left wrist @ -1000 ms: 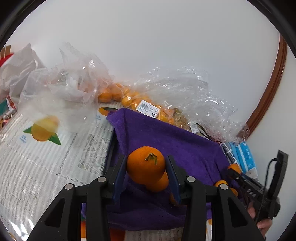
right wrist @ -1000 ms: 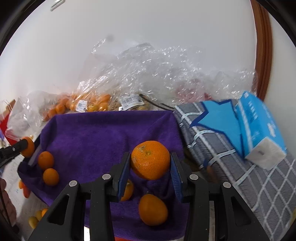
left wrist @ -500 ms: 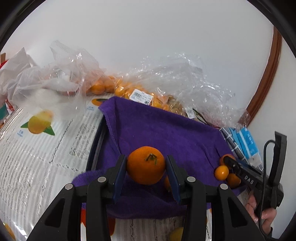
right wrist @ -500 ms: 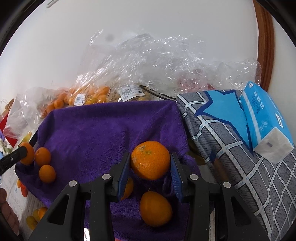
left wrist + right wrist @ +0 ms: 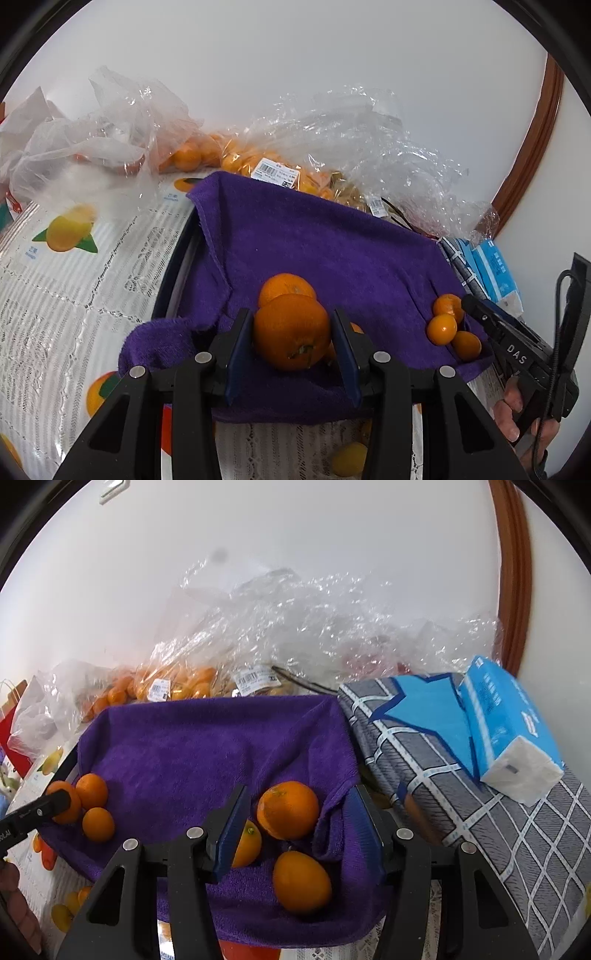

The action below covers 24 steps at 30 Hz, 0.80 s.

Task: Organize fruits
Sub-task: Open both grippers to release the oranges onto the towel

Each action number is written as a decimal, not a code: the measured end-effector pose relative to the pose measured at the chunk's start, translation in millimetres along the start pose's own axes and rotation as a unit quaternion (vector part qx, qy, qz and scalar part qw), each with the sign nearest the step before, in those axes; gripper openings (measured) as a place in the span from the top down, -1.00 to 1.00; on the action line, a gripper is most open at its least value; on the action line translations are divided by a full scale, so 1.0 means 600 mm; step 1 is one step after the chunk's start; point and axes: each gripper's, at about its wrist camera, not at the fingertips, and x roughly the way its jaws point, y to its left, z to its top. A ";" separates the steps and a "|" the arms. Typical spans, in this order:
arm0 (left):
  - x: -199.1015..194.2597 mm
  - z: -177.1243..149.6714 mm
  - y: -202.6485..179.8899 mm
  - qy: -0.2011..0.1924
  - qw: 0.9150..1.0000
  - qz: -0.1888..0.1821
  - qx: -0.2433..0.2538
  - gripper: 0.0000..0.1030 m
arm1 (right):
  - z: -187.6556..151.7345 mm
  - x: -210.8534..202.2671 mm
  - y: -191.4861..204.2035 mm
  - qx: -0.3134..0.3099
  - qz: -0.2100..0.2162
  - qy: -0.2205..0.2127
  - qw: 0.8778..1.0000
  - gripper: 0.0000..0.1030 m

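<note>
A basket lined with a purple towel [image 5: 325, 251] [image 5: 207, 753] holds several oranges. In the left wrist view my left gripper [image 5: 291, 341] has its jaws wide around an orange [image 5: 291, 336] that lies on the towel, stem turned down, with a second orange [image 5: 284, 286] just behind it. In the right wrist view my right gripper [image 5: 295, 825] is open; an orange [image 5: 288, 810] lies on the towel between its spread fingers, another orange [image 5: 301, 882] nearer. Three small oranges [image 5: 92, 808] sit at the basket's left side.
Clear plastic bags of oranges [image 5: 258, 166] [image 5: 177, 686] lie behind the basket against the white wall. A grey checked box [image 5: 461, 775] with a blue tissue pack [image 5: 509, 734] stands right of the basket. A fruit-print tablecloth [image 5: 74, 277] lies to the left.
Both grippers opened and let go of their oranges, which now rest on the towel. The left orange rolled, stem downward. Both grippers dropped lower toward the basket.
</note>
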 end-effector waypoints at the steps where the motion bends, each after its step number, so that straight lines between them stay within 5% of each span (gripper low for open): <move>1: 0.001 -0.001 -0.002 0.000 1.000 0.003 0.004 0.20 | -0.001 -0.004 0.002 -0.001 -0.002 -0.003 1.000 -0.08; 10: 0.006 0.000 -0.009 0.002 1.000 0.000 0.014 0.18 | 0.004 -0.047 0.035 -0.026 -0.029 -0.037 0.999 -0.08; 24: -0.037 0.009 -0.025 -0.047 0.998 -0.006 0.048 0.09 | -0.083 -0.168 0.071 0.003 -0.010 0.034 0.999 -0.09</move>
